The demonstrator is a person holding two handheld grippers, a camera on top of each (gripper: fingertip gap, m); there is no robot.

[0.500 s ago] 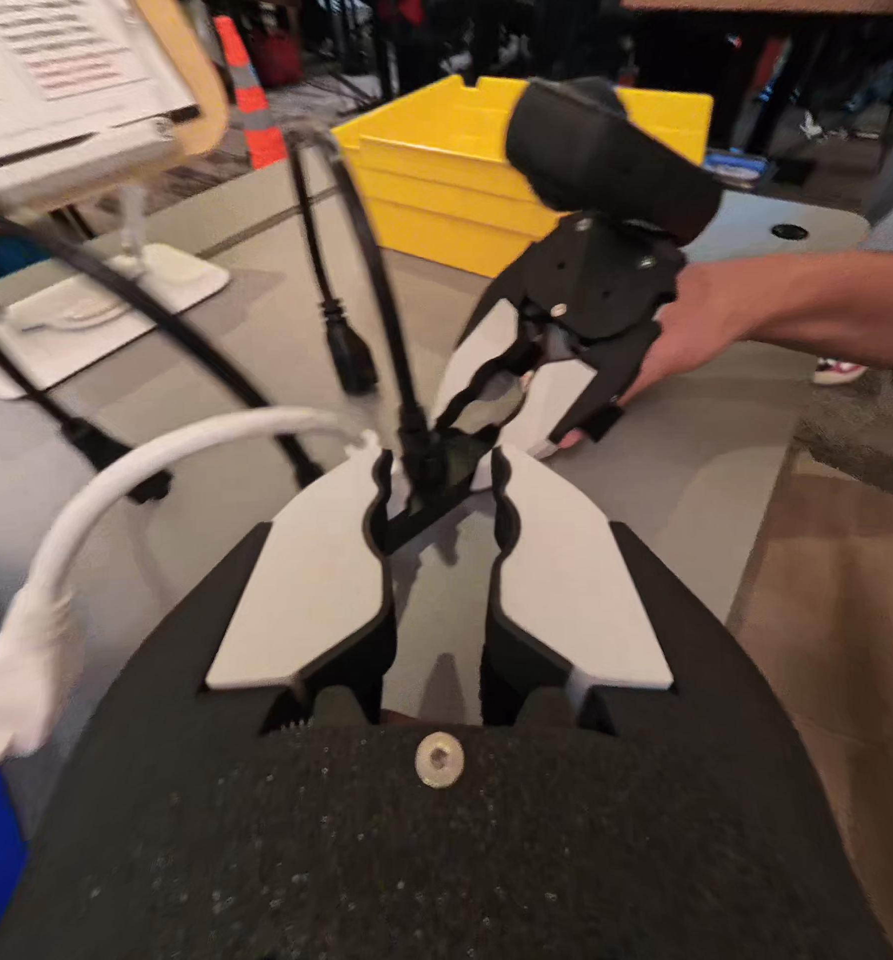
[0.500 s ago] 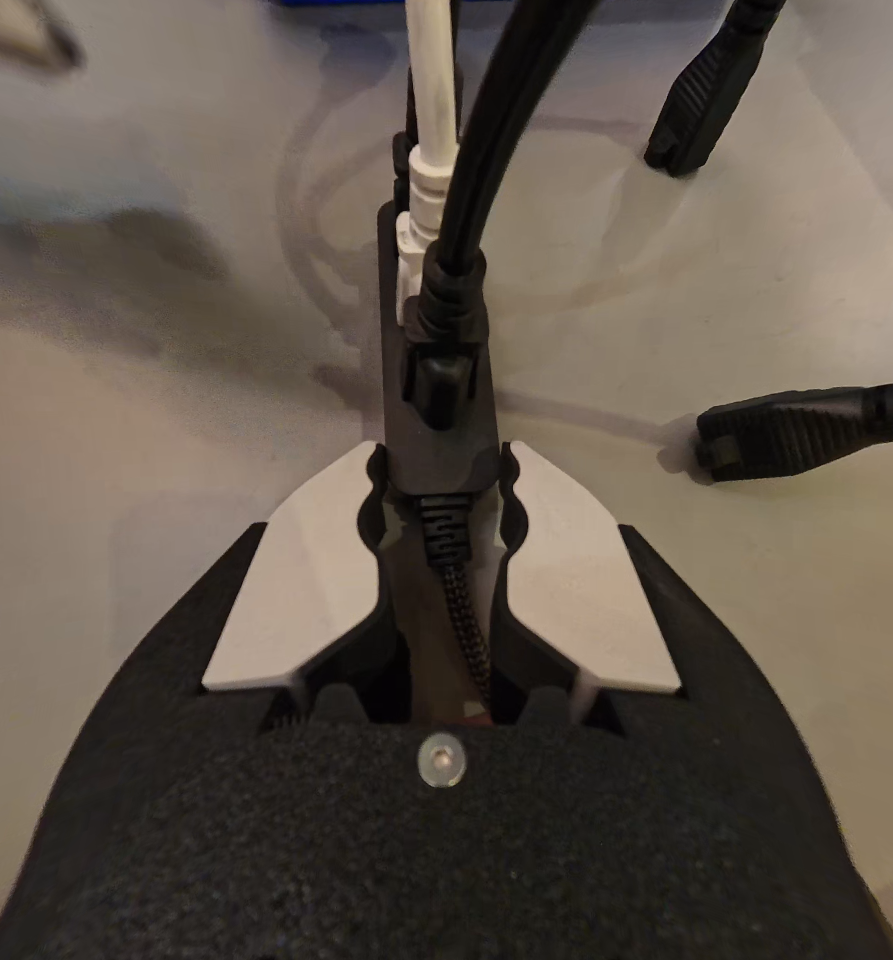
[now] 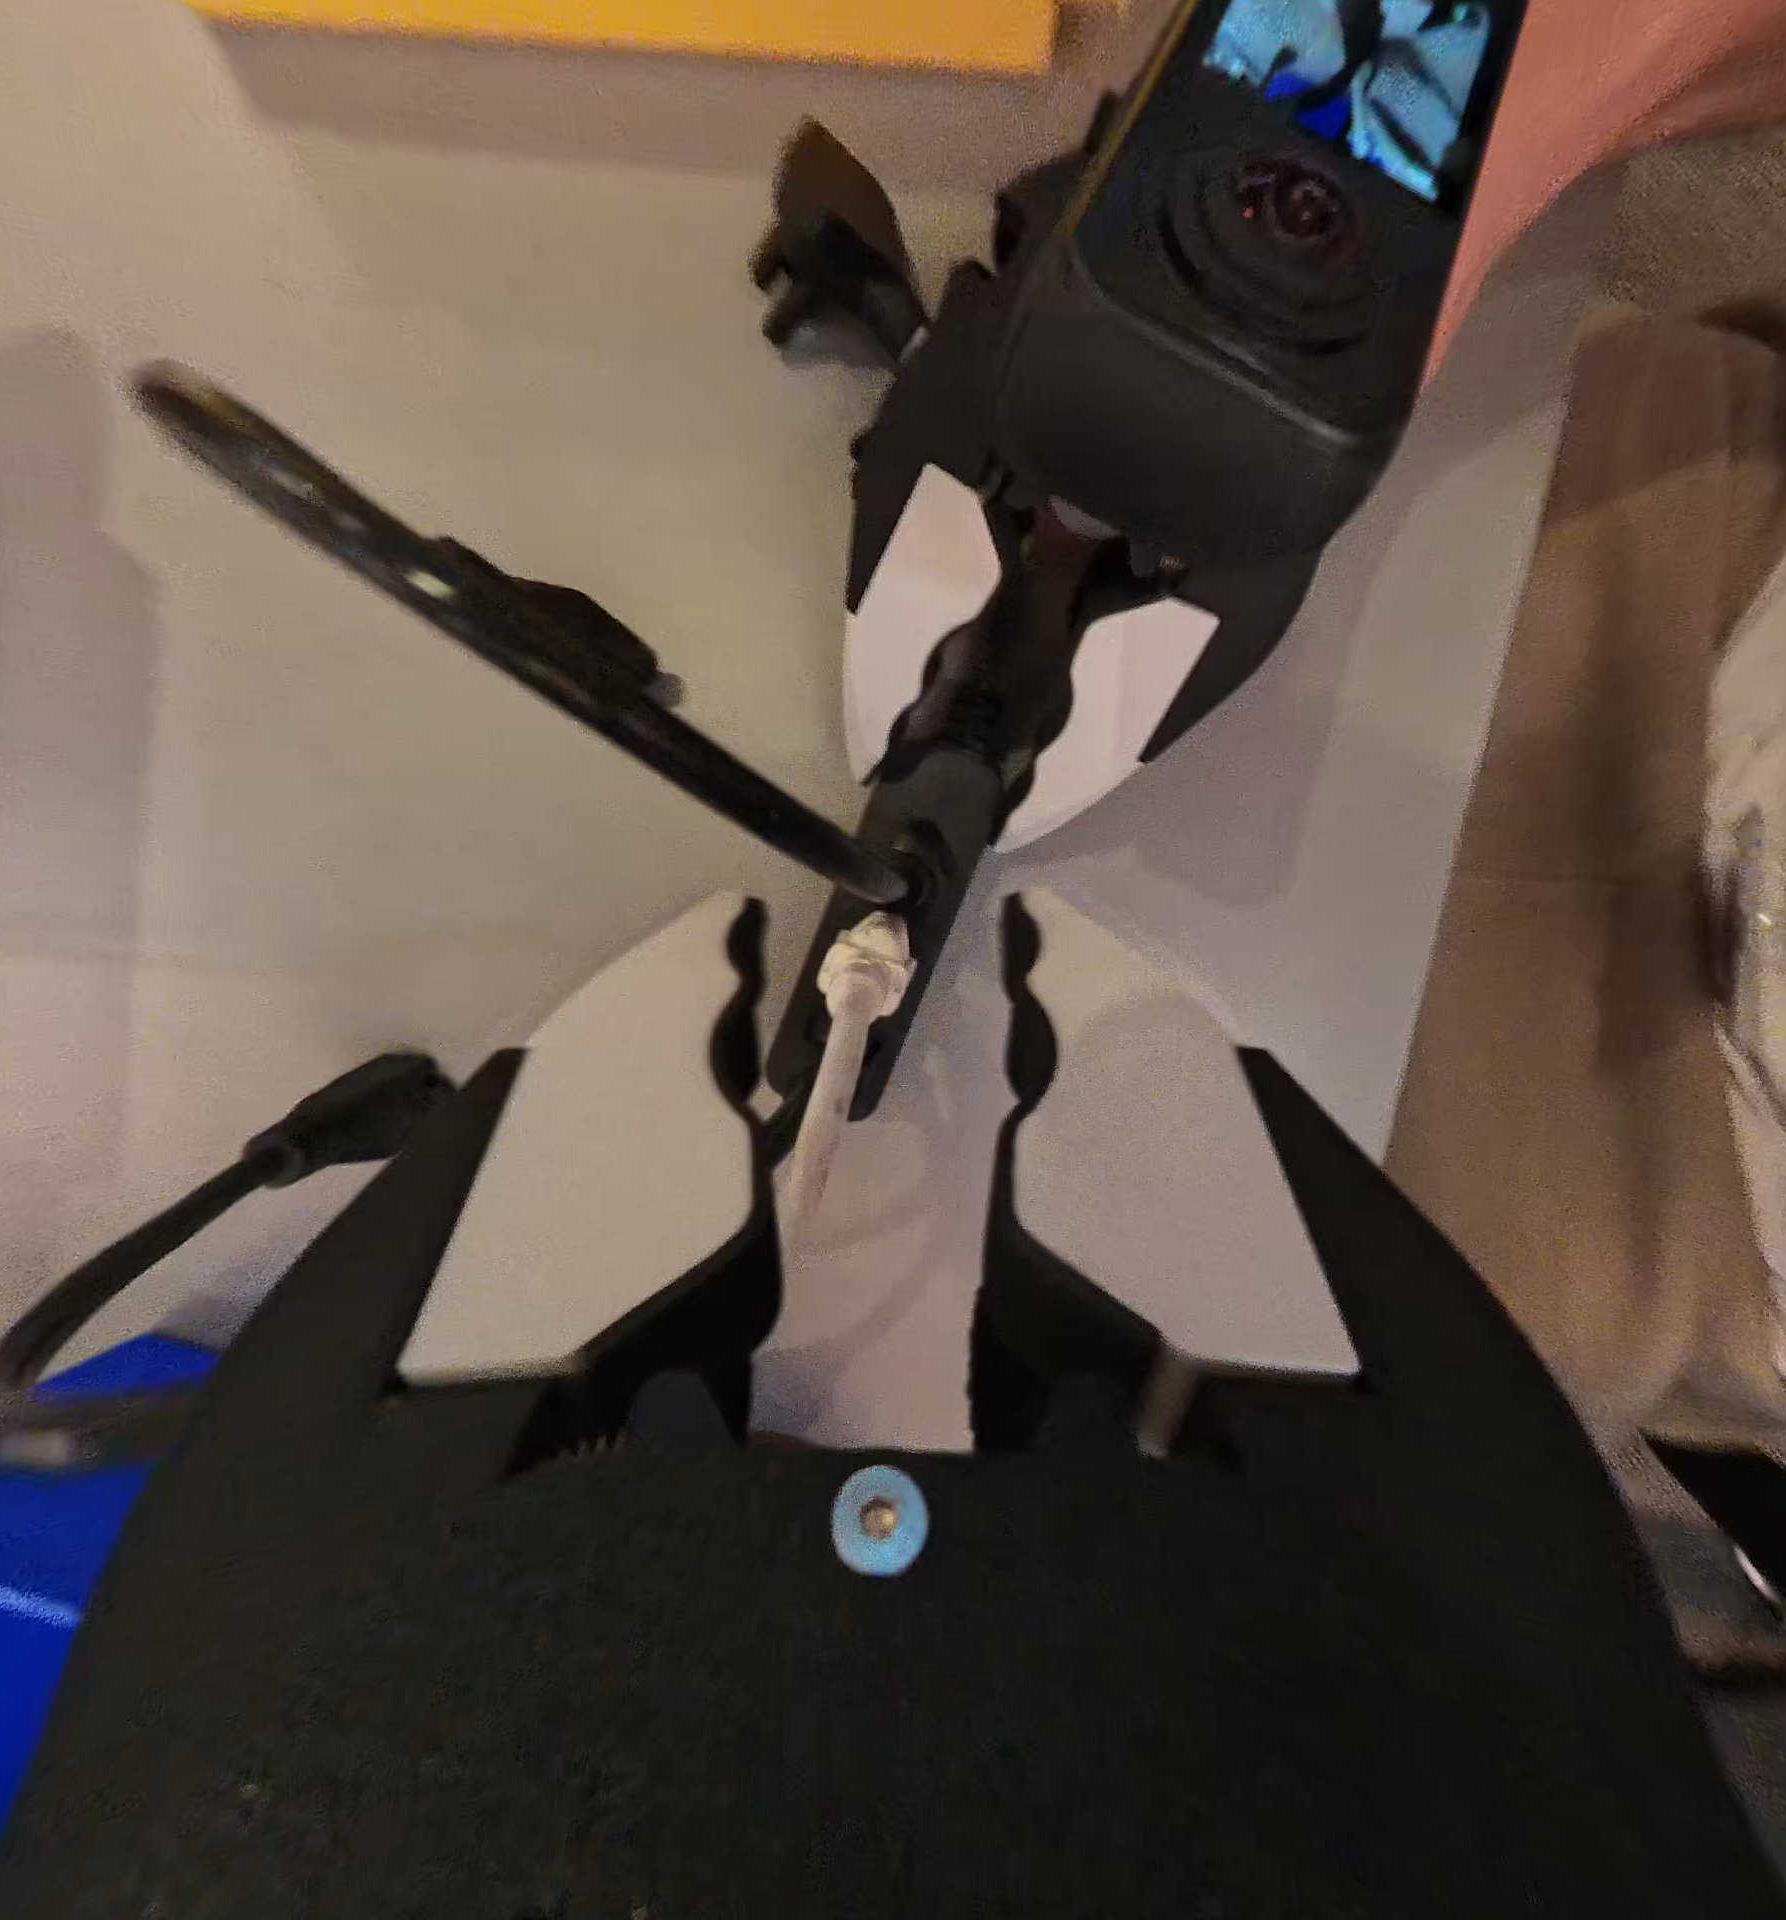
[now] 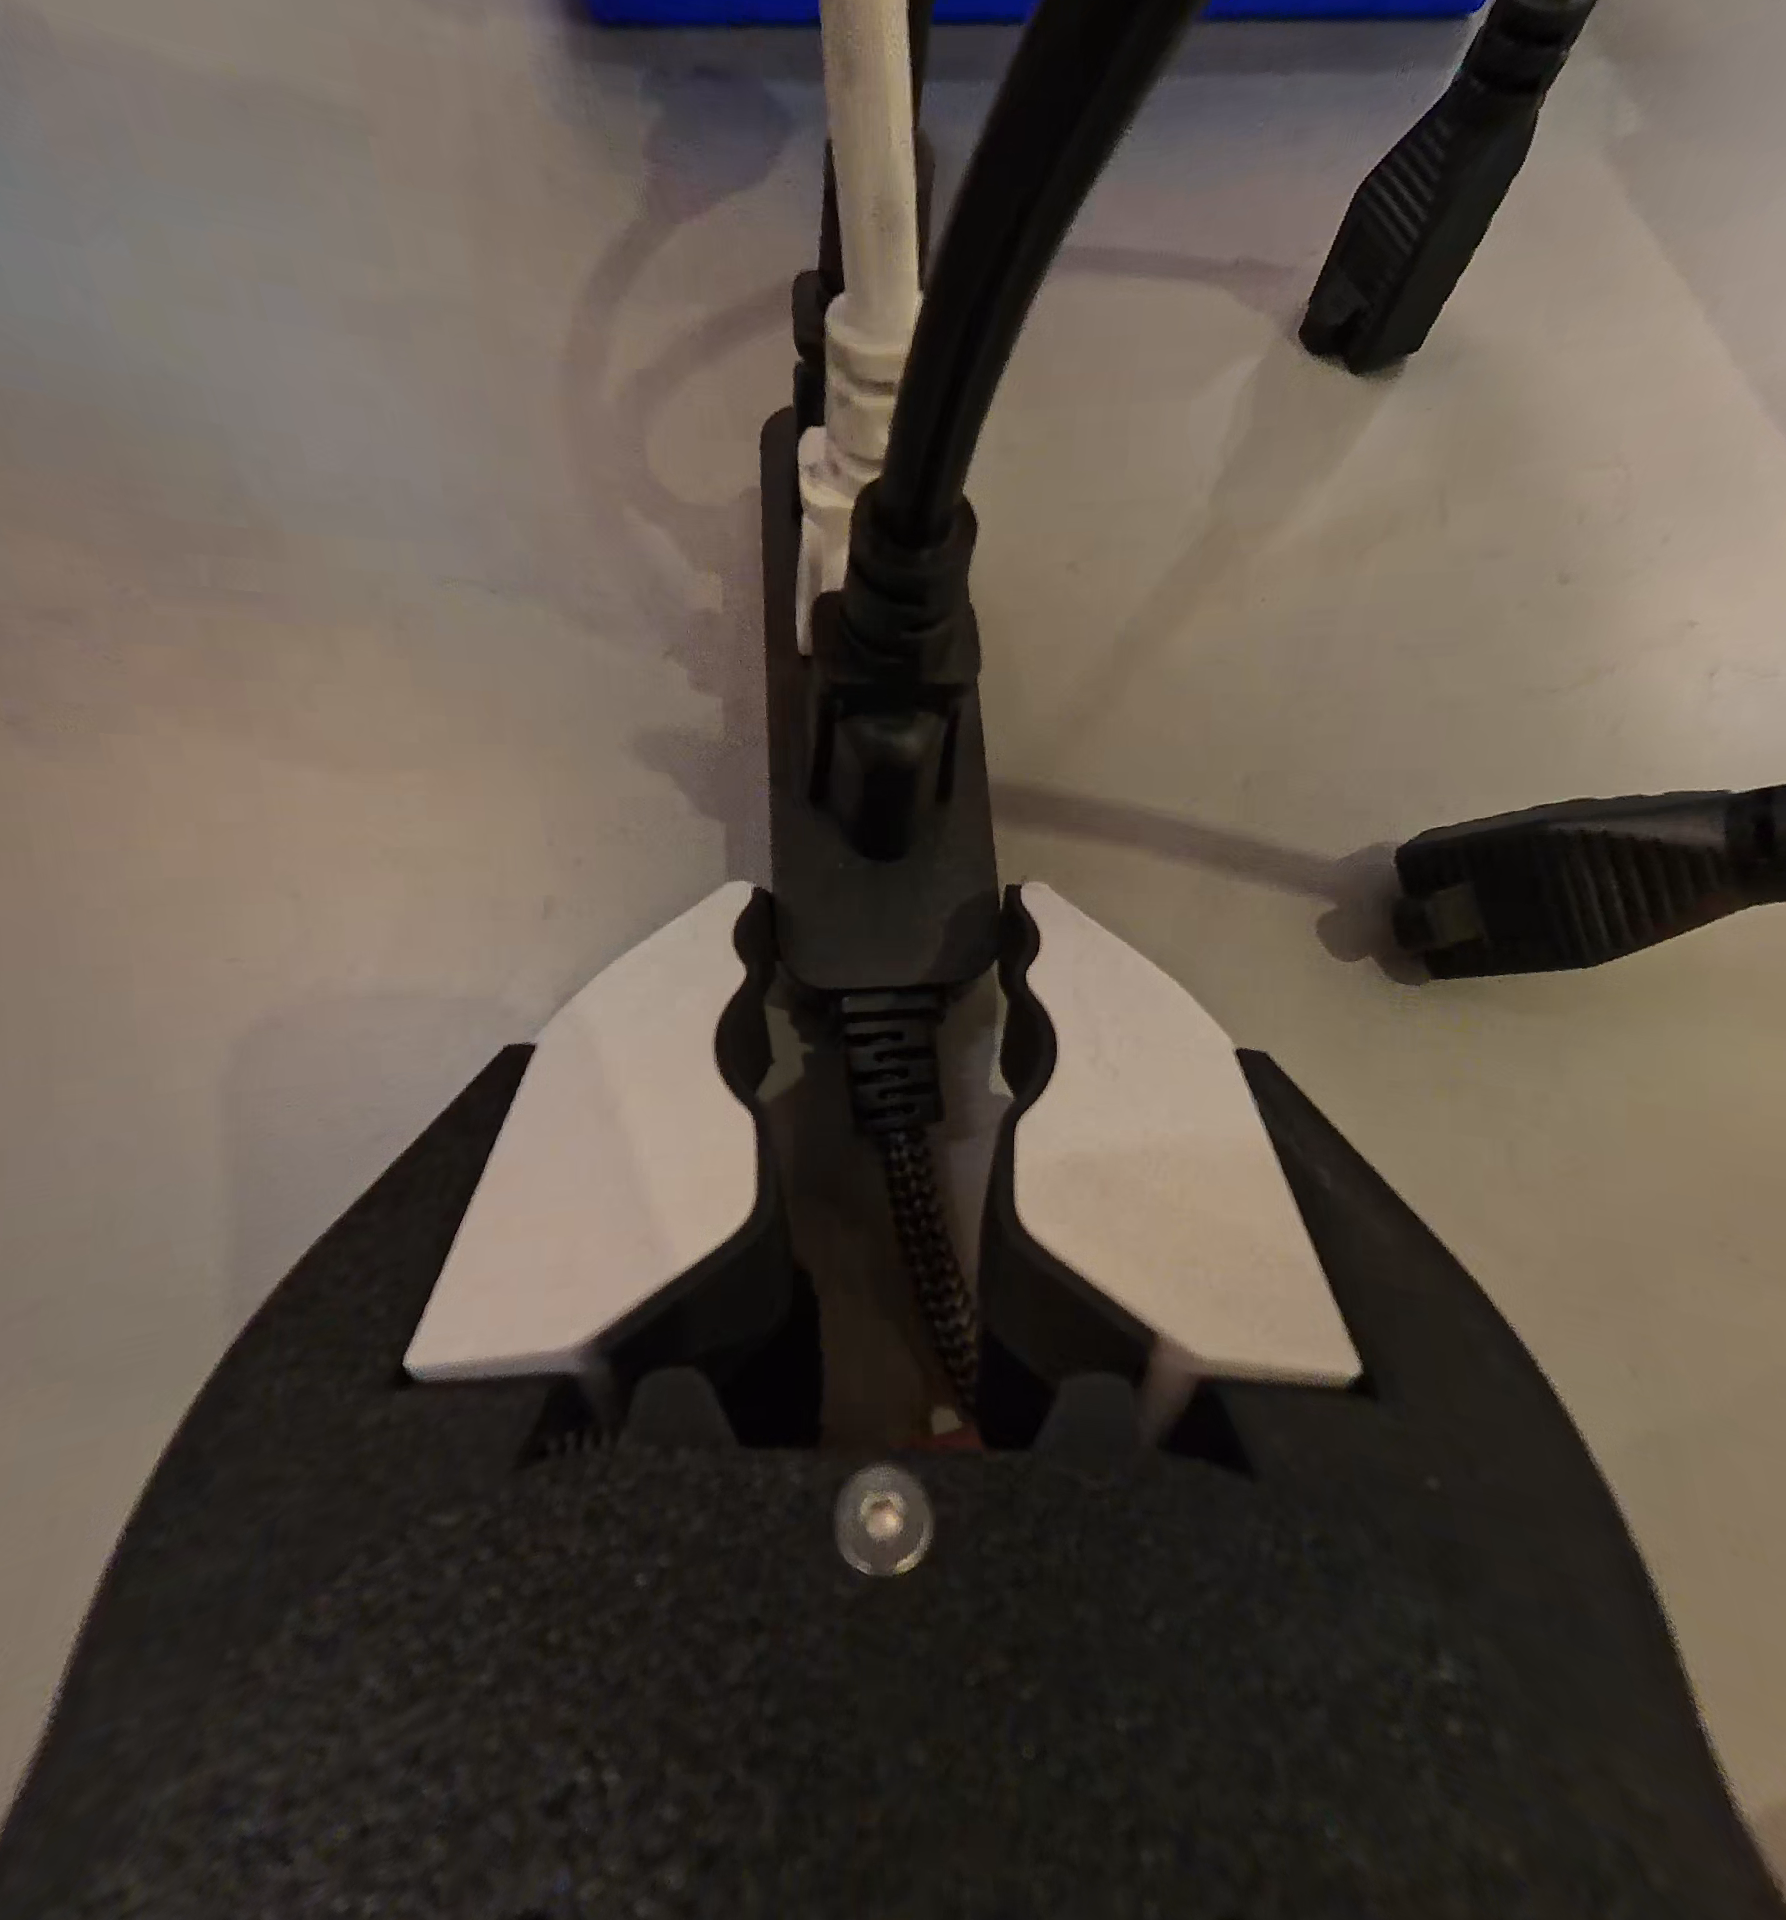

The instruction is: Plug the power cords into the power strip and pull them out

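No readable text, labels or numbers anywhere in view.

The light is dim and warm. The left wrist view is blurred by motion and bends at the edges; the right one is sharper, with soft shadows on the table [image 4: 297,727].

The left gripper [image 3: 878,914] points down from above with its white fingers [image 3: 619,1122] spread wide, gripping nothing. Facing it from twelve o'clock, the right gripper [image 3: 982,769] has its jaws pinched together on something black. A bare forearm [image 3: 1637,94] reaches in from one o'clock behind it. In its own wrist view, the right gripper's fingers [image 4: 1159,1101] clamp from both sides.
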